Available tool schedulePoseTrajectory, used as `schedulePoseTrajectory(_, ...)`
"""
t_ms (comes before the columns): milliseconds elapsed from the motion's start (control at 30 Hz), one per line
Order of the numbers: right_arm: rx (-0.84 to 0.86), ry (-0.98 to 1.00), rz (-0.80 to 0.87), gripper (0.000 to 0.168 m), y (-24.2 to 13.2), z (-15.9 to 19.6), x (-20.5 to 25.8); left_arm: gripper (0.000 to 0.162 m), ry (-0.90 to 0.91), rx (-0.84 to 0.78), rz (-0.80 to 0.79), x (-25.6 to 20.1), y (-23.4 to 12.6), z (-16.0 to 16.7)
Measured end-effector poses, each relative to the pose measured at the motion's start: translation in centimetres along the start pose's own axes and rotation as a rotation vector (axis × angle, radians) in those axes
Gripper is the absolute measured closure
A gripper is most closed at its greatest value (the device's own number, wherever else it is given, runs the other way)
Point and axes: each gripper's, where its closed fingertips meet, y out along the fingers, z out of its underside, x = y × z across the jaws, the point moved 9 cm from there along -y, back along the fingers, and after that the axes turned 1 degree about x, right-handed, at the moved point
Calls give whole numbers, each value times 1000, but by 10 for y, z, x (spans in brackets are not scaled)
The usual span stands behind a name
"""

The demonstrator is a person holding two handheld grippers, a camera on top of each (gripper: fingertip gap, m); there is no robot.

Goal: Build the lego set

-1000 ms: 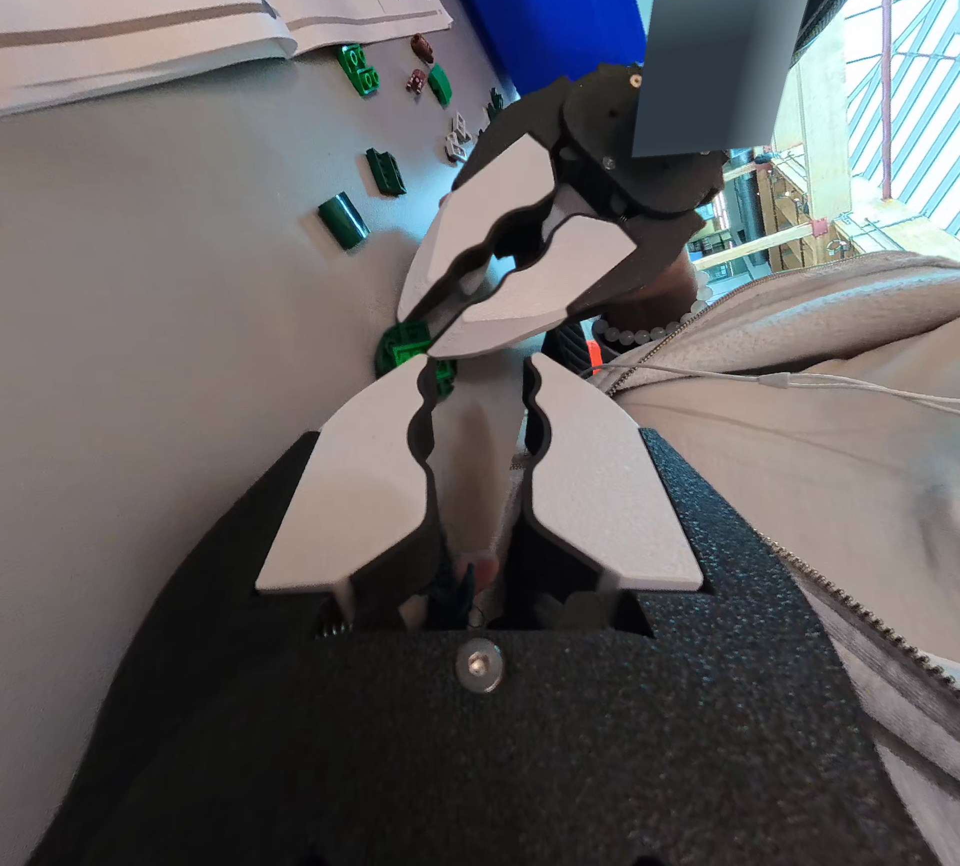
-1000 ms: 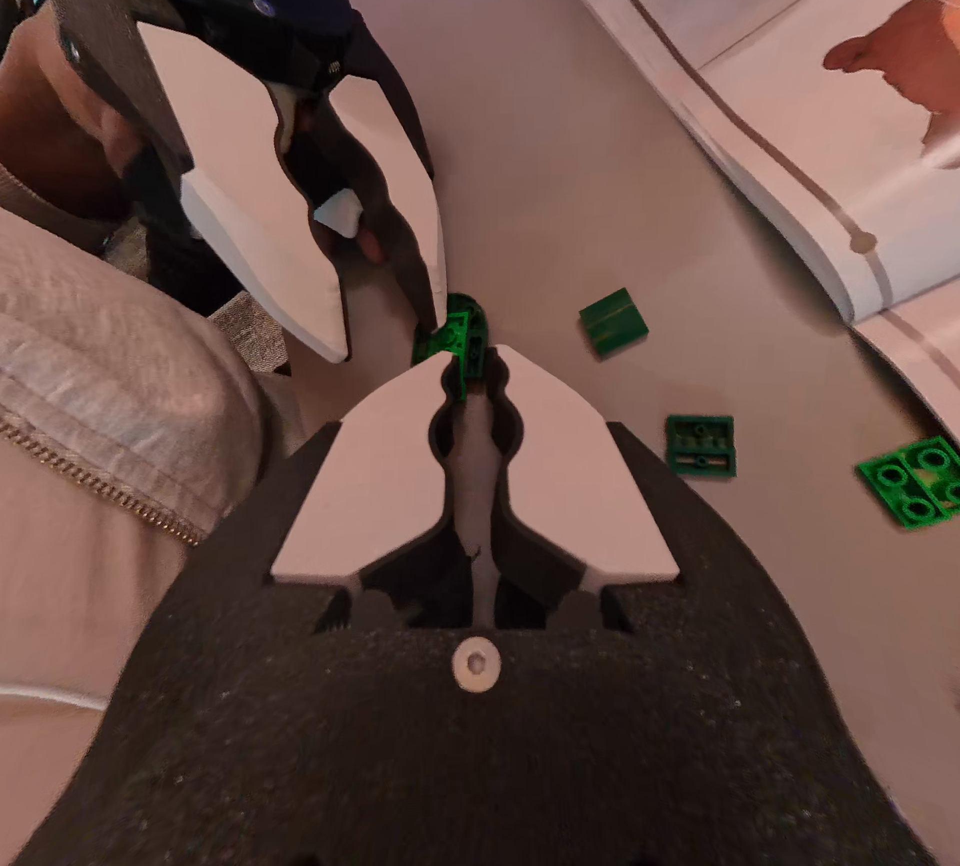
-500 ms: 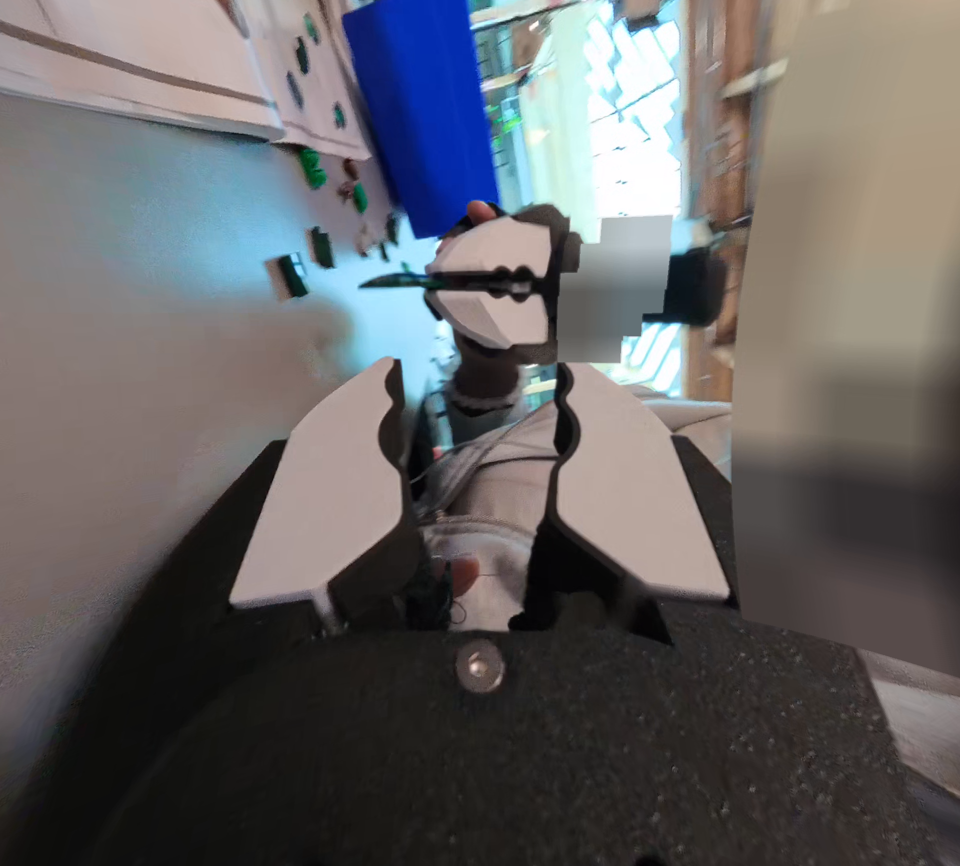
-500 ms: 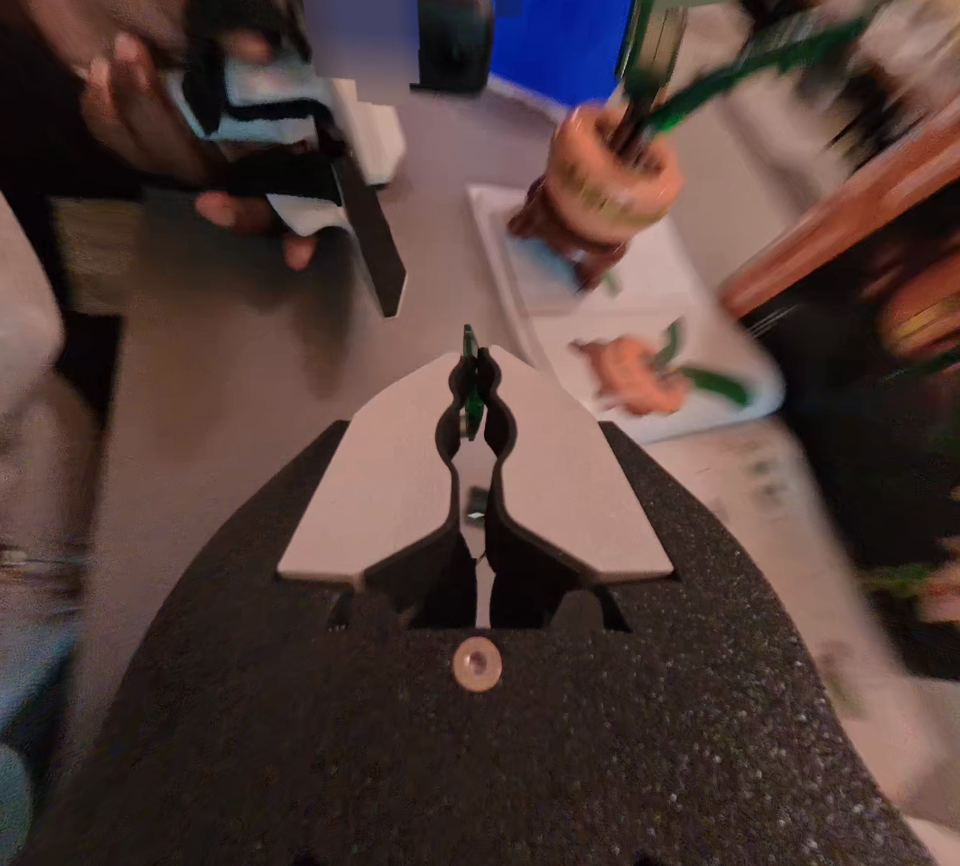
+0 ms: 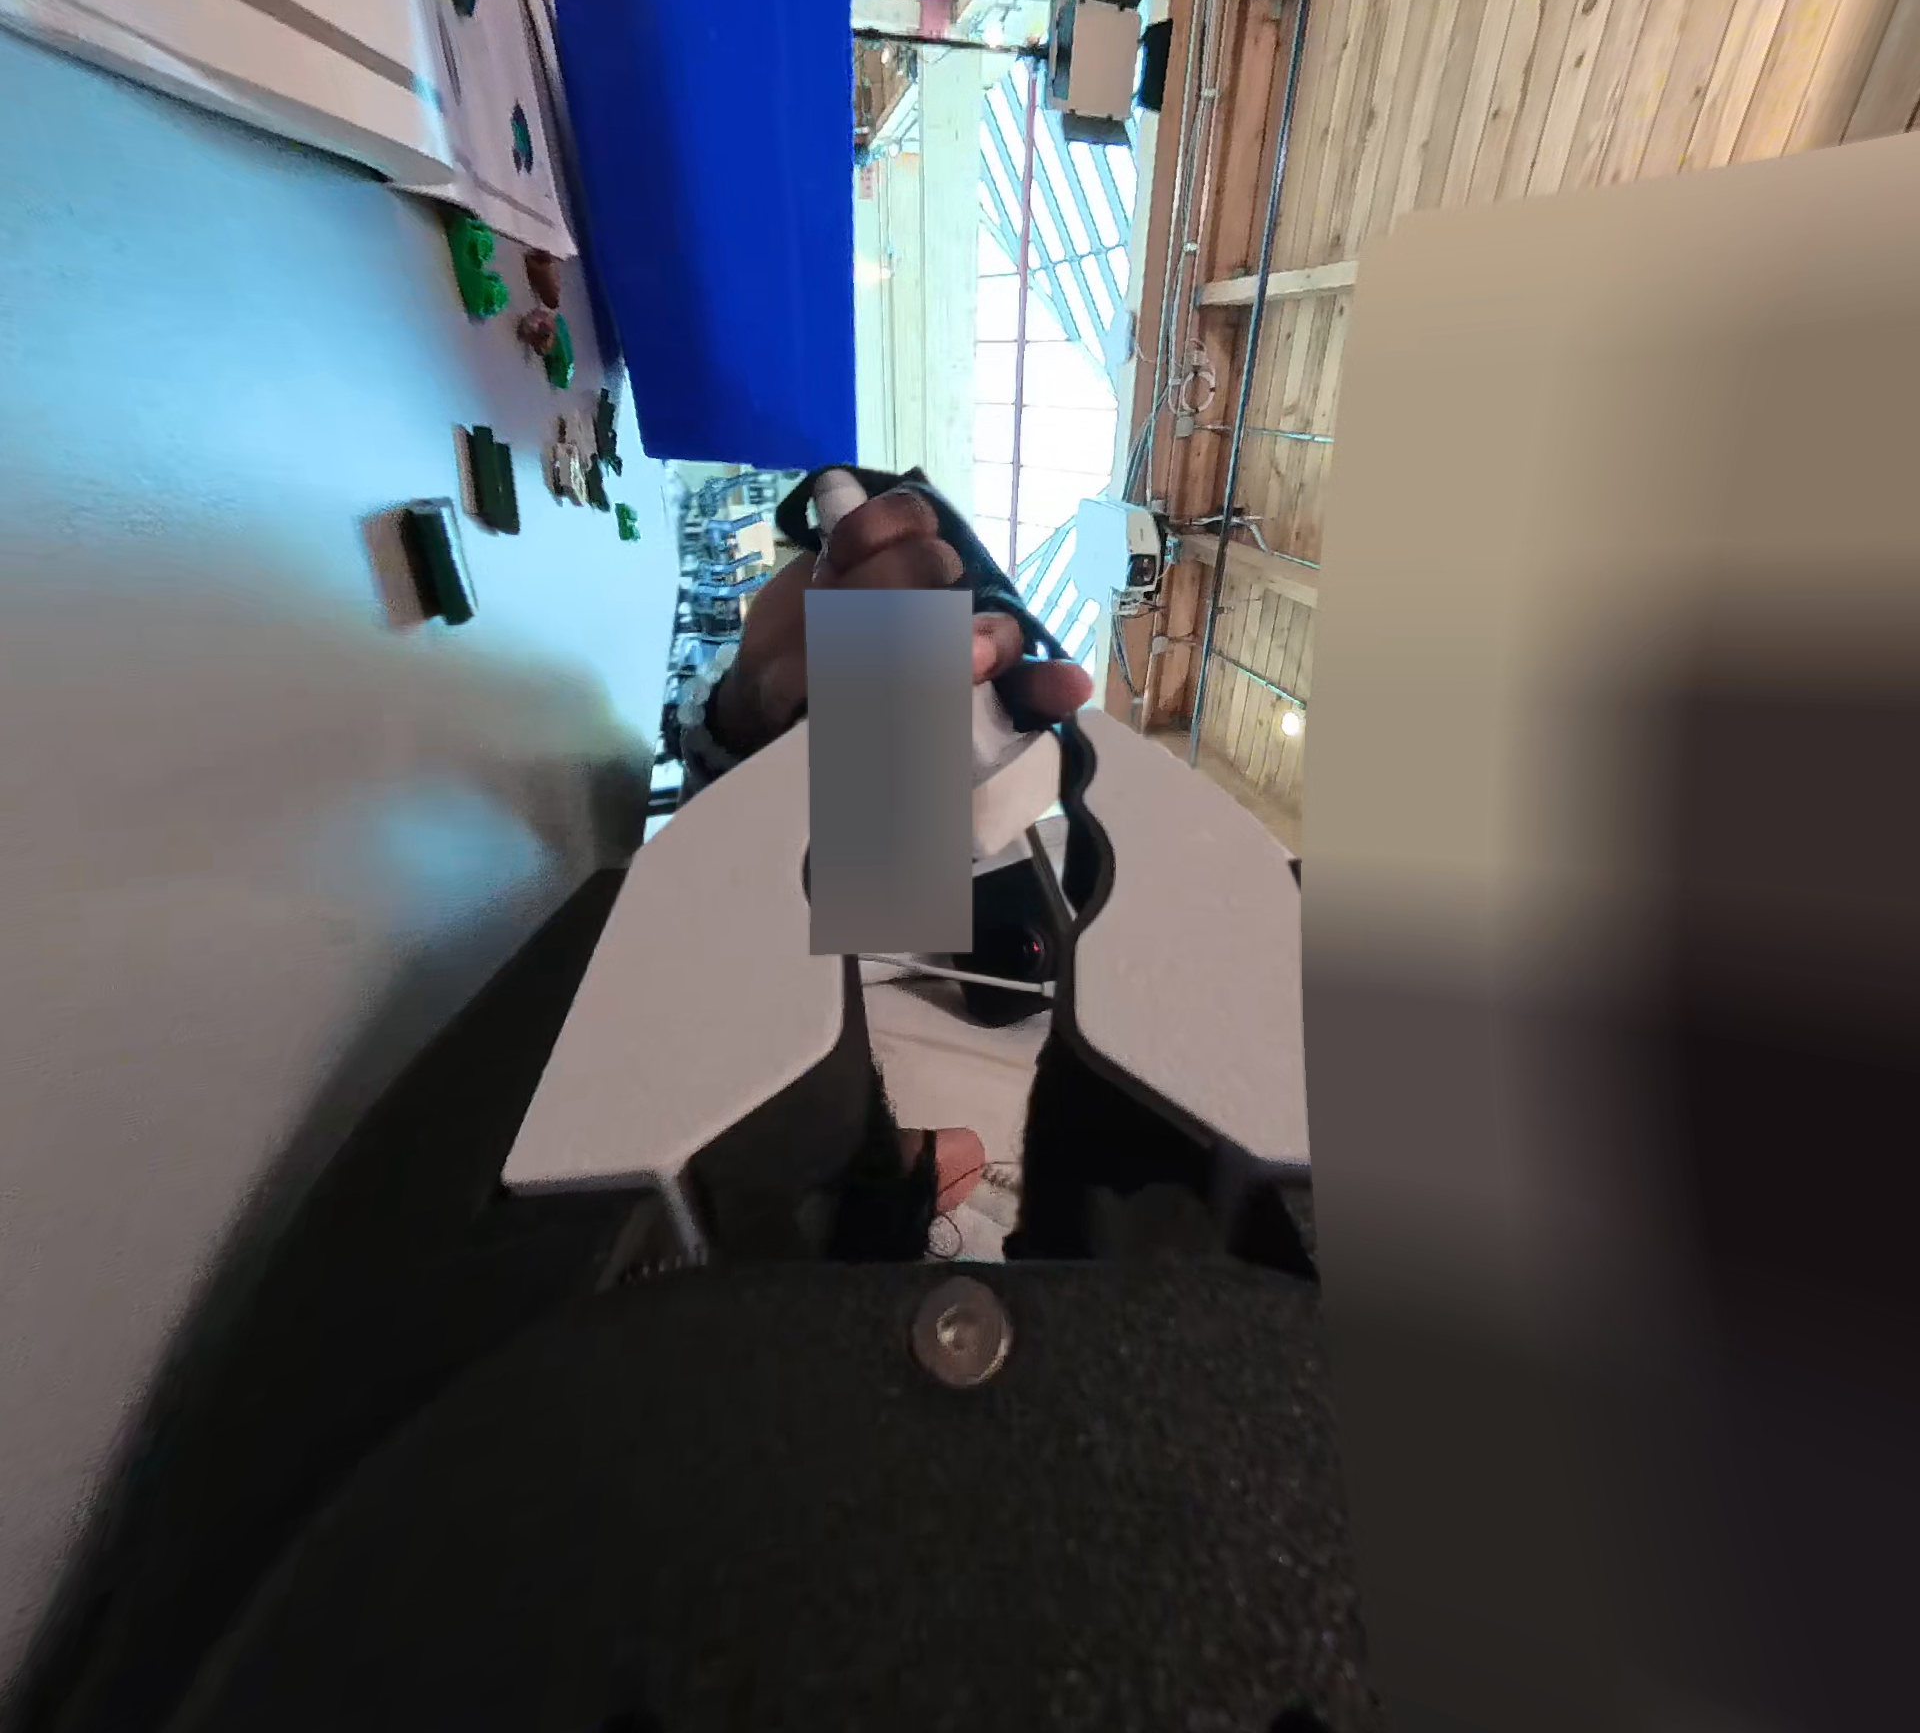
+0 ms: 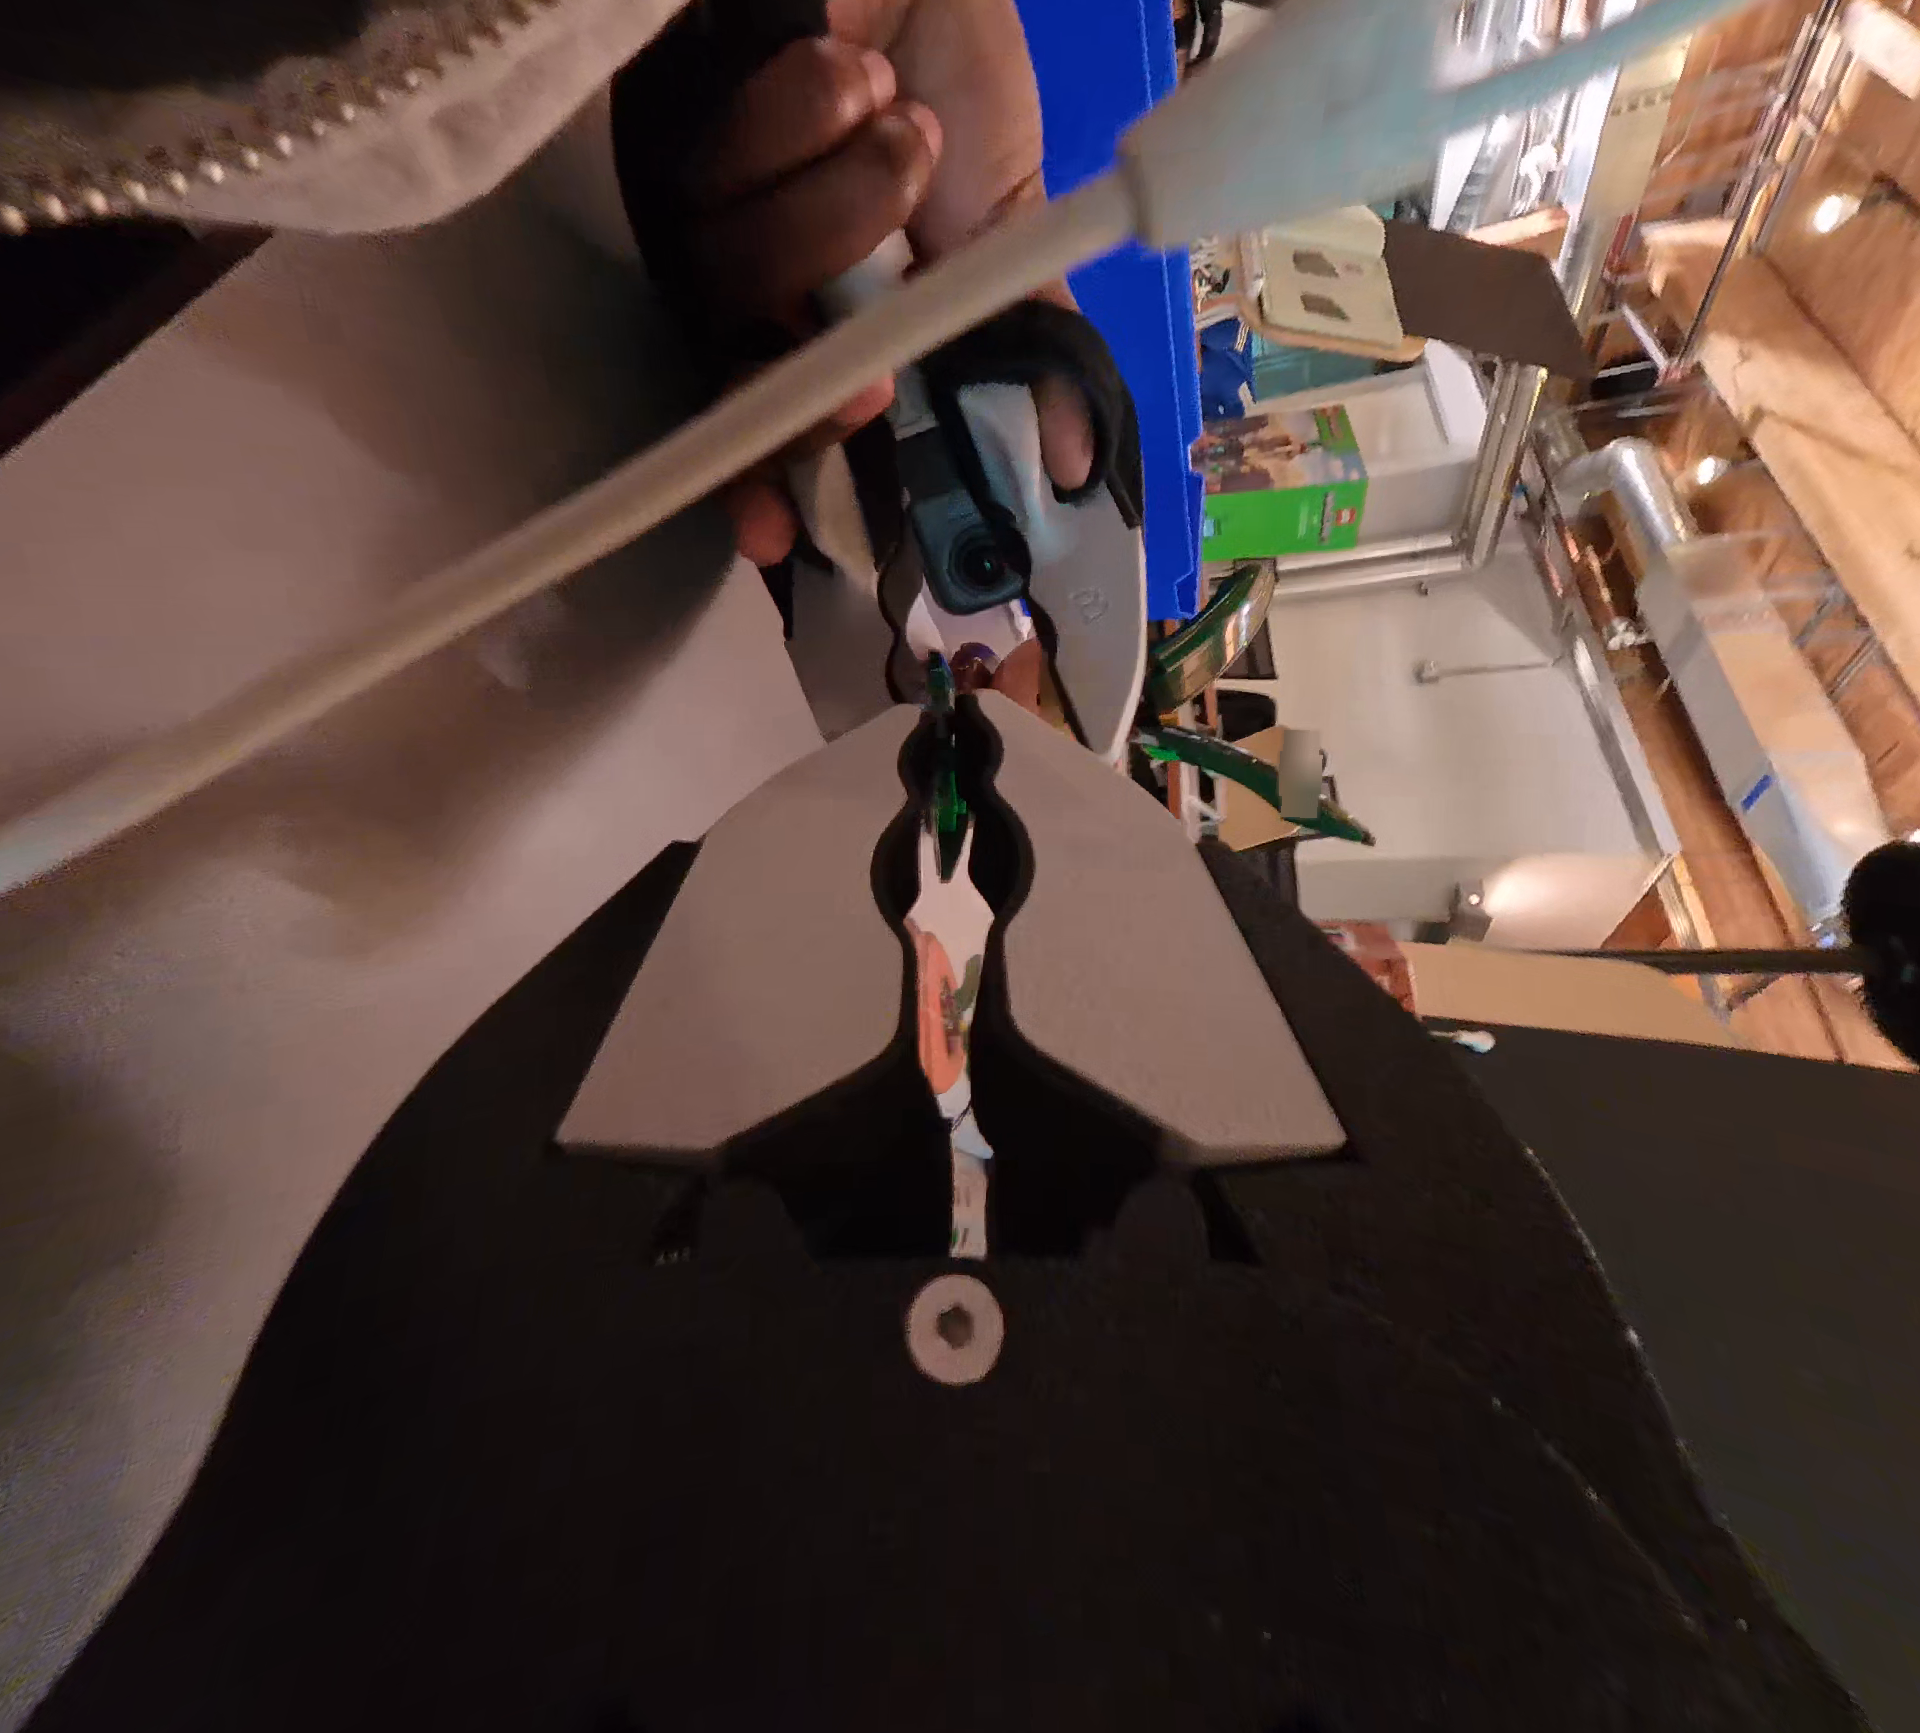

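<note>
Two tongs, both lifted off the grey worktop (image 5: 208,436): right tongs (image 6: 948,715) pinching a thin green lego piece (image 6: 943,769); left tongs (image 5: 940,727) spread, empty. Boxes' print unreadable.

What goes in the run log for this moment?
right hand-held gripper: shut on green lego piece, lifted | left hand-held gripper: open, empty | loose green pieces on table

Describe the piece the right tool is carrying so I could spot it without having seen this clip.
In the right wrist view, start from the big black body at the bottom and follow its two pale grey fingers up to where they meet. A thin green Lego piece is pinched edge-on there, in the right tool. Unlike the green pieces lying loose on the table, it is off the table, clamped.
</note>
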Motion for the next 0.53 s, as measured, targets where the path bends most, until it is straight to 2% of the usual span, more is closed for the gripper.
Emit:
schedulePoseTrajectory(33, -7, -16, 0, 165, 0, 1, 0, 131, 4, 16, -11, 0, 1, 1)
schedulePoseTrajectory(167, -32, -23, 16, 160, 1, 2, -2, 154, 10, 23, -17, -1, 4, 2)
schedulePoseTrajectory(267, -37, 130, 115, 151, -9, 8, -9, 157, 13, -21, -10, -2, 2, 0)
schedulePoseTrajectory(333, -43, 424, 184, 153, -19, 20, -17, 157, 23, -66, -5, -4, -1, -2)
schedulePoseTrajectory(400, -86, 899, 143, 151, -23, 31, -20, 157, 42, -110, -9, -5, -5, -5)
schedulePoseTrajectory(467, -109, 1293, 9, 128, -15, 34, -17, 157, 59, -149, -12, -6, -6, -6)
schedulePoseTrajectory(533, -66, 1387, -70, 110, -5, 35, -13, 157, 70, -152, -19, -6, -4, -6)
